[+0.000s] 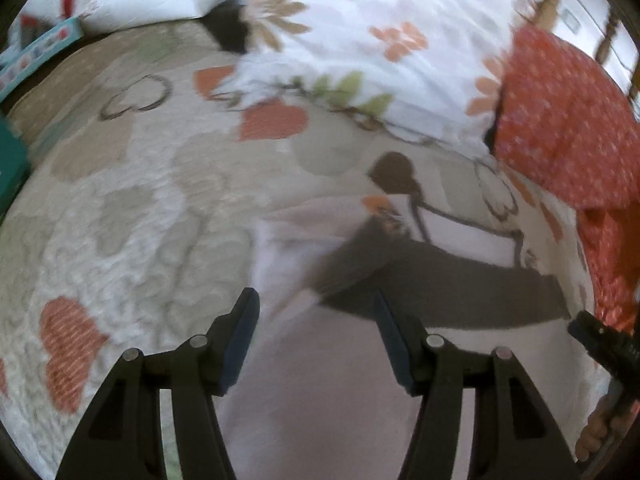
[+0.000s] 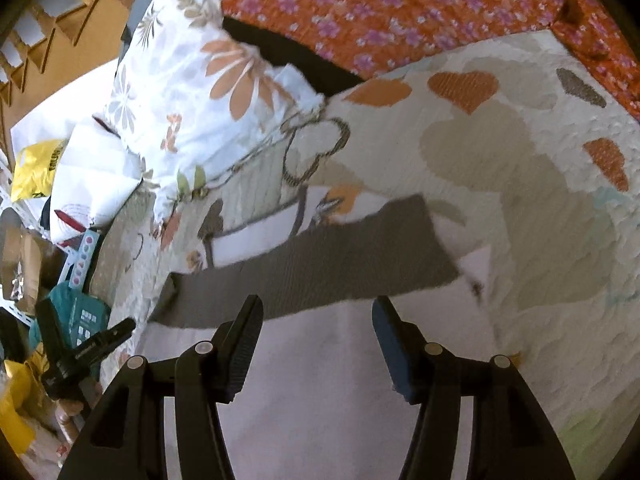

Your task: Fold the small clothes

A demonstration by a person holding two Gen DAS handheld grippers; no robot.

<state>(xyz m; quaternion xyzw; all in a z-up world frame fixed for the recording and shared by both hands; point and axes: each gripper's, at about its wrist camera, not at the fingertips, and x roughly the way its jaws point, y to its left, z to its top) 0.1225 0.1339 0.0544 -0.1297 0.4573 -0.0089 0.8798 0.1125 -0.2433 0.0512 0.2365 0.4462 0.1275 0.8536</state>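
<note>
Pale garment (image 2: 320, 380) under both views; yellow bag (image 2: 34, 168) right-wrist only

Daylit bed (image 2: 500, 152) with a heart-patterned cover, floral pillow (image 1: 360, 40), orange quilt (image 2: 400, 8) and wooden headboard (image 2: 60, 40).

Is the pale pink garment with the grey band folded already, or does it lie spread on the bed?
Partly folded: the pale pink garment lies flat, its grey band crossing it slantwise. How many layers, cannot tell.

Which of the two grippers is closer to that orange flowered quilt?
Right. The right gripper hovers over the pale garment on the side toward the orange quilt; the left gripper is farther over, away from it.
</note>
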